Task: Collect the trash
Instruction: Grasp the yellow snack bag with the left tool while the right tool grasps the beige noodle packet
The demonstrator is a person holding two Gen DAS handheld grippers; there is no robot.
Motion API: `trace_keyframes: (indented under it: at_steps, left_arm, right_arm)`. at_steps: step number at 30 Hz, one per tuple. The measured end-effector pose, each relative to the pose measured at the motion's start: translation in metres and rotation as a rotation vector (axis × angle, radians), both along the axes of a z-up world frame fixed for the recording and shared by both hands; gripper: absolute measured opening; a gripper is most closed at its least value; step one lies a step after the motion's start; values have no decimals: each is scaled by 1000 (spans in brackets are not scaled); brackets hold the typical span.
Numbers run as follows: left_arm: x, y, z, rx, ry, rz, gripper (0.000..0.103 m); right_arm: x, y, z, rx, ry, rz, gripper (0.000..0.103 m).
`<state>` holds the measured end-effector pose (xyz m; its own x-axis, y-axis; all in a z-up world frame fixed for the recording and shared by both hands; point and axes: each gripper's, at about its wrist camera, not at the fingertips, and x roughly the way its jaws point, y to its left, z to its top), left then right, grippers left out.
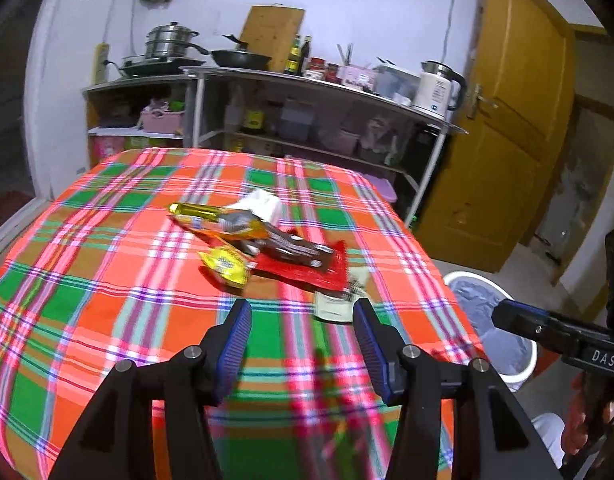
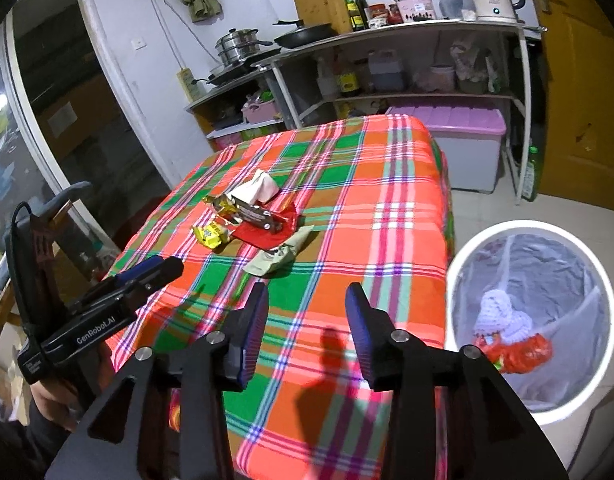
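A pile of trash lies mid-table on the plaid cloth [image 1: 107, 240]: a yellow wrapper [image 1: 225, 266], a red wrapper [image 1: 307, 272] with a brown bar wrapper [image 1: 295, 248] on it, a gold-orange packet [image 1: 215, 218], a white tissue [image 1: 263, 206] and a pale green wrapper [image 1: 333, 306]. My left gripper [image 1: 303, 312] is open and empty, just short of the pile. My right gripper [image 2: 307, 300] is open and empty over the table's near right part. The pile [image 2: 259, 220] and the green wrapper [image 2: 277, 258] lie ahead of it. The white bin [image 2: 535, 320], lined with a bag, holds some trash.
The bin [image 1: 495, 320] stands on the floor to the right of the table. A metal shelf unit [image 1: 307, 92] with pots, bottles and a kettle is behind the table. A purple-lidded box [image 2: 459, 140] and a yellow door [image 1: 507, 120] are at the right.
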<state>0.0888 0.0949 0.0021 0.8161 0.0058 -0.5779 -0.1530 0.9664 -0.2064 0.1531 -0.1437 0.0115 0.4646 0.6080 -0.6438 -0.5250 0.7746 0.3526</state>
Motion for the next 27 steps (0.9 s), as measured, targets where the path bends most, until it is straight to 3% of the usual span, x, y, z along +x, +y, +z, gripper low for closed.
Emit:
trace_keyframes:
  at_steps: [20,27]
  left_arm:
    - [35,60,-14,-23,36,66,52]
    - [54,71,-22,-28,64,73,57]
  right_arm:
    - [50,82,-43,-48,126,77,41]
    - [64,98,-59,-73,161,74,41]
